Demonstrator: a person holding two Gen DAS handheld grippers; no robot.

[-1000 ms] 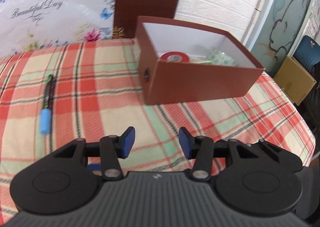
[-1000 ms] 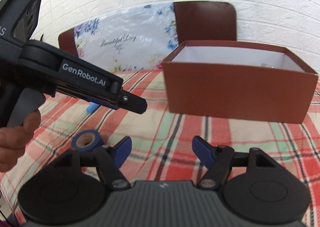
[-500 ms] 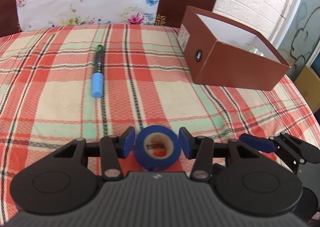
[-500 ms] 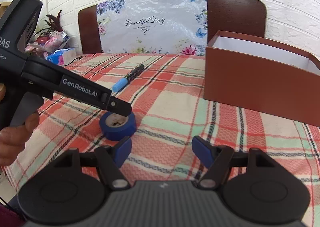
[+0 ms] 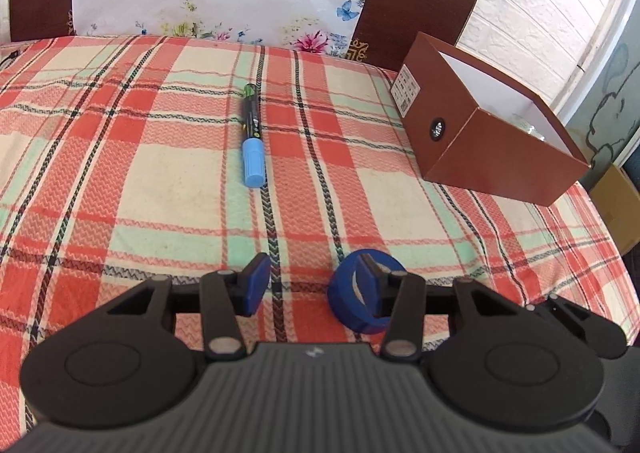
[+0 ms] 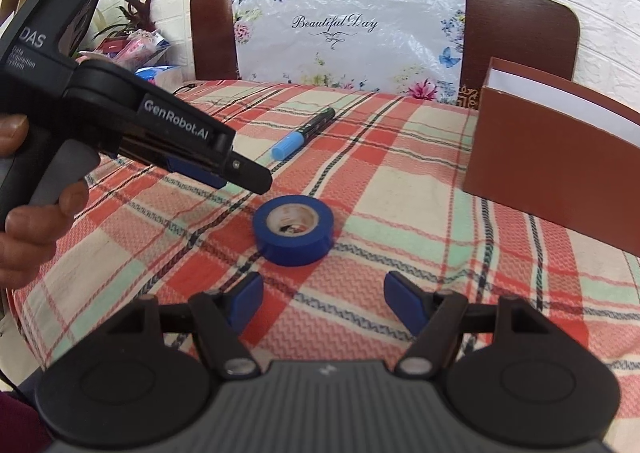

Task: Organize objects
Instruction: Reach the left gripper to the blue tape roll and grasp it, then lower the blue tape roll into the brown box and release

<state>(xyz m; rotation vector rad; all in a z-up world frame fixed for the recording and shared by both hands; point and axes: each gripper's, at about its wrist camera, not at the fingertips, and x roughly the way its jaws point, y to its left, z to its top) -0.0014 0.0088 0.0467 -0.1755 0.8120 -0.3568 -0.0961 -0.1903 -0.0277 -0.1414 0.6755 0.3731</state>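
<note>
Blue tape roll [image 6: 293, 229] lying flat on the checked tablecloth [image 6: 400, 193], mid-frame in my right view.

My left view is showing it only partly, lower right of centre, behind one fingertip [image 5: 367, 279] of my left gripper [image 5: 310, 281], jaws spread and empty. My right gripper [image 6: 324, 301] is hovering wide apart just short of it. Beyond are lying the marker [image 5: 252, 139] and brown box [image 5: 488, 133]; only the left view is revealing the box's white interior.

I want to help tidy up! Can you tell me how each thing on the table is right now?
Blue tape roll: lying flat on the cloth, not held.
Marker: lying down, blue cap on.
Brown box: open, no lid.
Left tongs: open, holding nothing.
Right tongs: open, holding nothing.
</note>
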